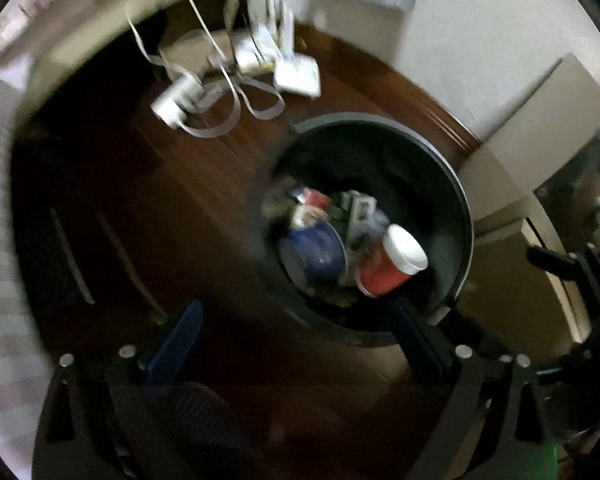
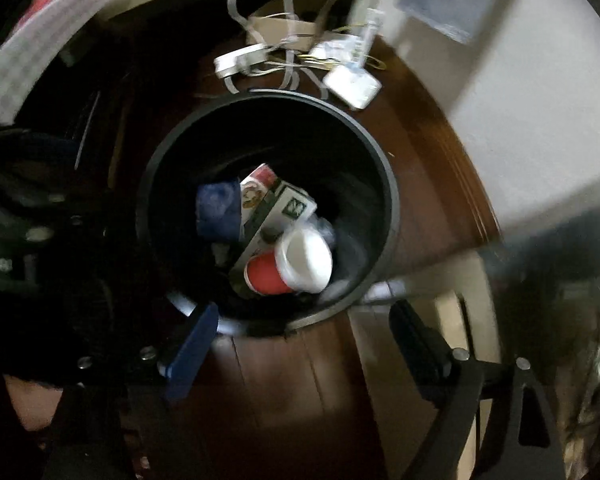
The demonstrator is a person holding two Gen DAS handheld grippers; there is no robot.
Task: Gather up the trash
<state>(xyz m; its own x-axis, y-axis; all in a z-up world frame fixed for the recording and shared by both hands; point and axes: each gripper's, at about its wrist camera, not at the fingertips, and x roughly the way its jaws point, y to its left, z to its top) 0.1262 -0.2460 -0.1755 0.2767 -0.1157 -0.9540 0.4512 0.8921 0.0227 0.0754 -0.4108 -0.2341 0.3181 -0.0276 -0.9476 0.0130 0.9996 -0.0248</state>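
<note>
A round black trash bin [image 1: 456,184] stands on the dark wood floor; it also shows in the right wrist view [image 2: 380,160]. Inside lie a red paper cup [image 1: 384,276] [image 2: 268,276] with a white inside, a blue wrapper [image 1: 316,252] [image 2: 218,210] and a white and green carton [image 2: 288,208] [image 1: 360,212]. My left gripper [image 1: 296,332] is open and empty above the floor at the bin's near left rim. My right gripper [image 2: 304,336] is open and empty above the bin's near rim. Both views are blurred.
White power adapters and flat cables [image 1: 204,92] [image 2: 292,64] lie on the floor beyond the bin, by a cardboard box [image 2: 284,24]. A white wall [image 1: 480,52] rises at the right. A dark cabinet [image 1: 72,216] stands at the left.
</note>
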